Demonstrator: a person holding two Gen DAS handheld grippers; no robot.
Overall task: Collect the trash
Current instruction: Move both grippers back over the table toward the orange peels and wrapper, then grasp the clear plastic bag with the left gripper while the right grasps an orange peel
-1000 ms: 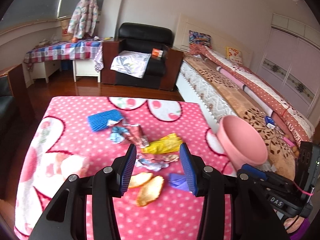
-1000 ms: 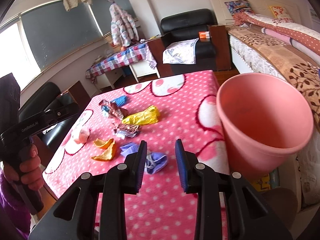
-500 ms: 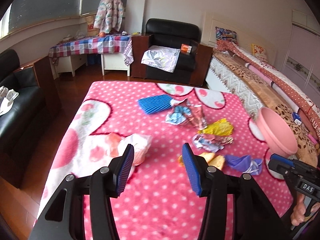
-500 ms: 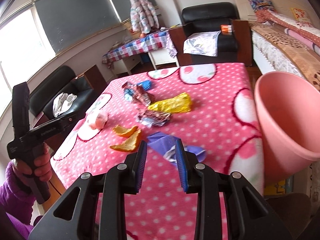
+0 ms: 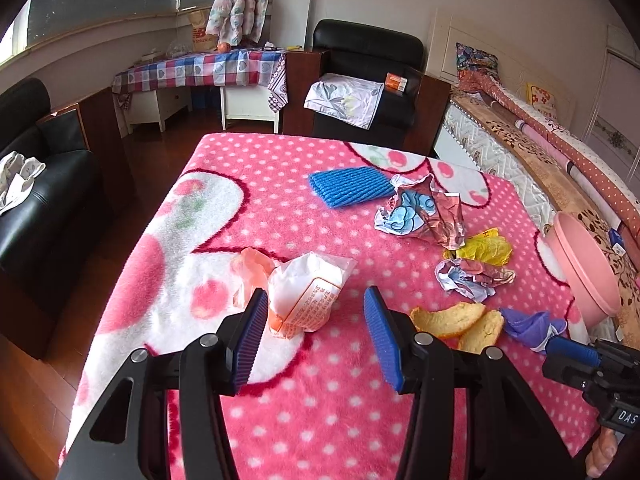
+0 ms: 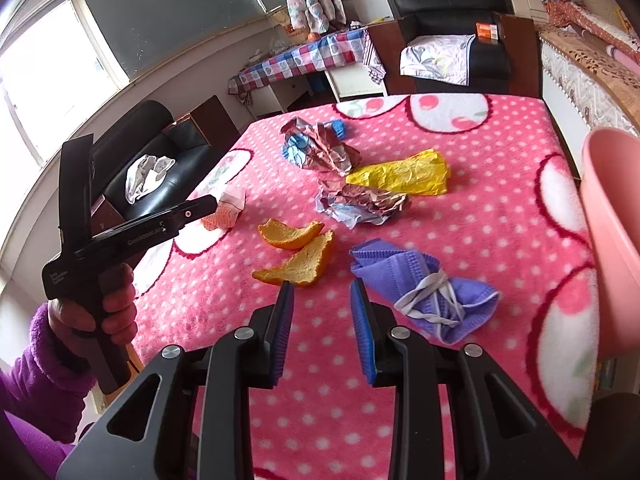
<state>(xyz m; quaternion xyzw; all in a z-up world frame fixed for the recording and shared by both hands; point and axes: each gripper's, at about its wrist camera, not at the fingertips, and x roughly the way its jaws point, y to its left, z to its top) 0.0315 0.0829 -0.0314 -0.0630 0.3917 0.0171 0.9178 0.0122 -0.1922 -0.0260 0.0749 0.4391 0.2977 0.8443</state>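
Left wrist view shows our left gripper (image 5: 316, 326) spread wide, empty, just before the white crinkly plastic wrapper (image 5: 308, 296) on the pink polka-dot fleece blanket (image 5: 320, 400); we judge it light, soft and slippery, best pinched across its bunched middle. Our right gripper (image 6: 322, 320), narrowly parted, holds nothing near the purple folded face mask (image 6: 424, 284).

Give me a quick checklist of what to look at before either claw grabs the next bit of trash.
1. Left gripper open: ok.
2. White plastic bag lined up between its fingers: ok, just ahead.
3. Right gripper open: ok, narrower gap.
4. Purple face mask in its path: not ok, lies to its right.
5. Pink bin beside the table edge: ok.
6. Bin empty: cannot tell.
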